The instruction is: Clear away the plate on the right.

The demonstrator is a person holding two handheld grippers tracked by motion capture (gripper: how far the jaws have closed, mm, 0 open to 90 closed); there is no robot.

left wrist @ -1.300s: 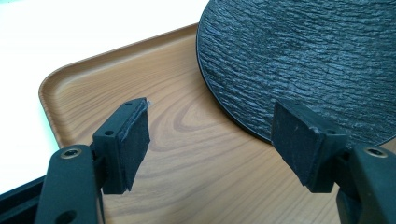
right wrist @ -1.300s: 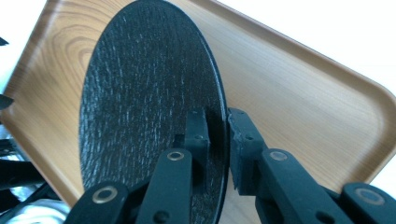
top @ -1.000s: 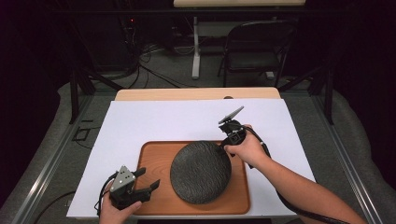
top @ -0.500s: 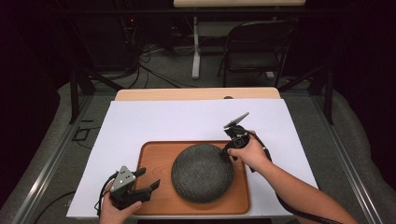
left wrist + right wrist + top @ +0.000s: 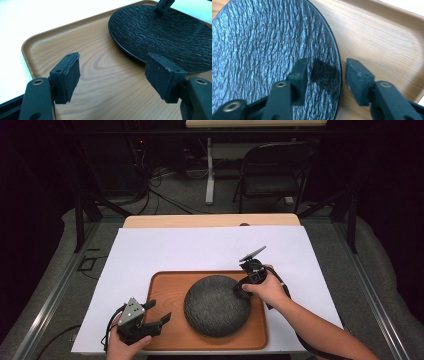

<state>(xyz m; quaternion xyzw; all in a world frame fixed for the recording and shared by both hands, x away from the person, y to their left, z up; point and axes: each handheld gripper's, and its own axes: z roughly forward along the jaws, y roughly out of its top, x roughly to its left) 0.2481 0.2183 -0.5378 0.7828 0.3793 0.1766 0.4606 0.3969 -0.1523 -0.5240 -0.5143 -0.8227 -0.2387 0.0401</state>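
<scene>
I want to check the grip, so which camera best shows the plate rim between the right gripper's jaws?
The right gripper view: the plate rim lies between open jaws, pads apart. The high view shows the whole plate; the left gripper view shows its near edge.

R gripper has come down w/ the hand toward the wooden tray, now low at the right rim of the dark textured plate. Its jaws have just been opening: they straddle the plate's rim w/ a gap each side, pads not pressing. Plate, tilted up 1 s ago, now lies flat in the tray.
</scene>
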